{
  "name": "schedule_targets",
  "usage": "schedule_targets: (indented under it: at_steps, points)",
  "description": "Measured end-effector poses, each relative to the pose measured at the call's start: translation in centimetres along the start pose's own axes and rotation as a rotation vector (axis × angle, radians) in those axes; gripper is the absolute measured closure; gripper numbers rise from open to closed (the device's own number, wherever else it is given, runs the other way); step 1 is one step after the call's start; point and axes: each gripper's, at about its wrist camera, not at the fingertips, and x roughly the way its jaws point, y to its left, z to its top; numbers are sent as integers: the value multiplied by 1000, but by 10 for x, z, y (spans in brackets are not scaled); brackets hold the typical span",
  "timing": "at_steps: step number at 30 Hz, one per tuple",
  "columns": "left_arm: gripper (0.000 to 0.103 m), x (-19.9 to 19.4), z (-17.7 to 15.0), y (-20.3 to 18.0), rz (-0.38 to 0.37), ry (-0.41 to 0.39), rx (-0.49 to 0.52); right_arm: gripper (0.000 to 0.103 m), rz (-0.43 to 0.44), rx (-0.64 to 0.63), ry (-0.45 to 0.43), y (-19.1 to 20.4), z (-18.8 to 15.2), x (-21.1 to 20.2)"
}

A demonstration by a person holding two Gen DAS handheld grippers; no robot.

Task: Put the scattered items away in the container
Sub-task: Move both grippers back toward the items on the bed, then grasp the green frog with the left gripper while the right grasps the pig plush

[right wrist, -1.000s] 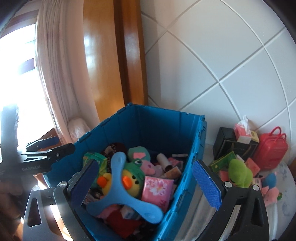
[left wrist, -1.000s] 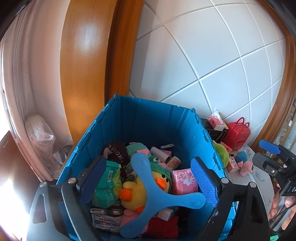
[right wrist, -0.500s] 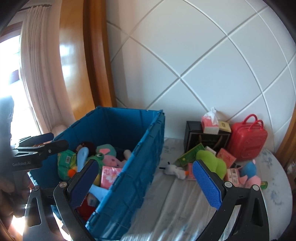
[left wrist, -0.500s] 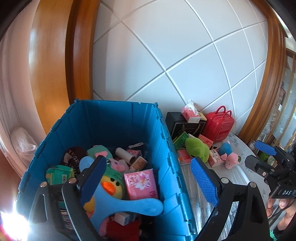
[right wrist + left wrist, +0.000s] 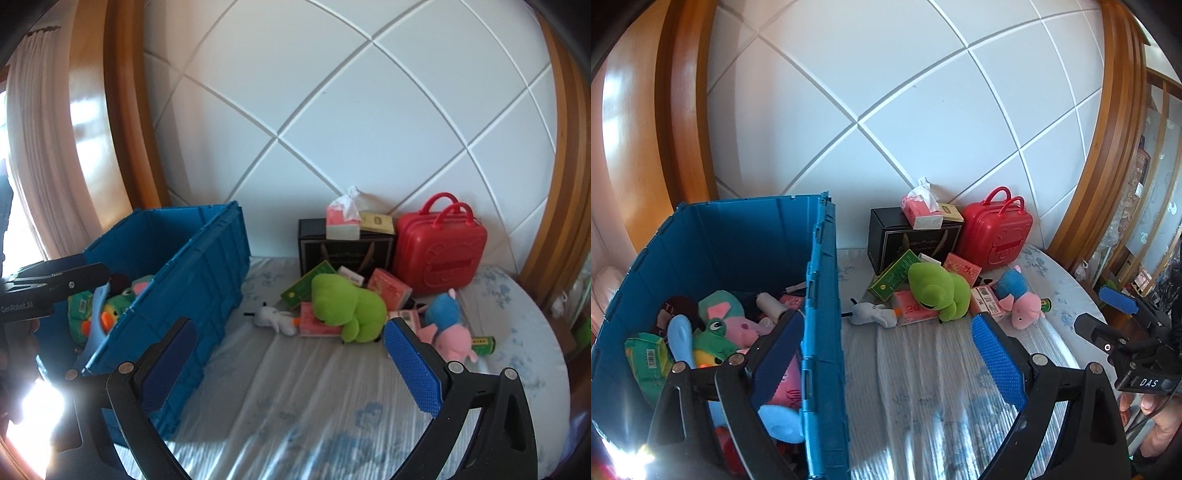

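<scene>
The green plush frog (image 5: pixel 345 308) lies just ahead of the right gripper (image 5: pixel 295 354), whose jaws stand wide apart, holding nothing. It looks soft and light, so a squeeze across its rounded body should hold. The left gripper (image 5: pixel 890 350) is equally spread and empty. To its left, the blue crate (image 5: pixel 822 295) already holds plush toys and packets.

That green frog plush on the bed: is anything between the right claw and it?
Nothing visible: bare bedspread lies between the open right claw and the green frog plush, which rests atop a pink box.
</scene>
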Motion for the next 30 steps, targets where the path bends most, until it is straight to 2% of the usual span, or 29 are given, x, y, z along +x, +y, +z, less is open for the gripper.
schedule_targets:
  at_steps: [7,16,23,30]
  points:
    - [10,46,-4,-57,-4,57,37,0,-43,23,27,-71,-16,11]
    - [10,145,-21,-106,3,126,50,0,-133,54,89,-176,-53,64]
    - [10,232,-32,-122,21,153,62,0,-204,80,117,-248,-80,117]
    - [10,321,-37,-114,16,159,28,0,-246,72,193,-297,-109,185]
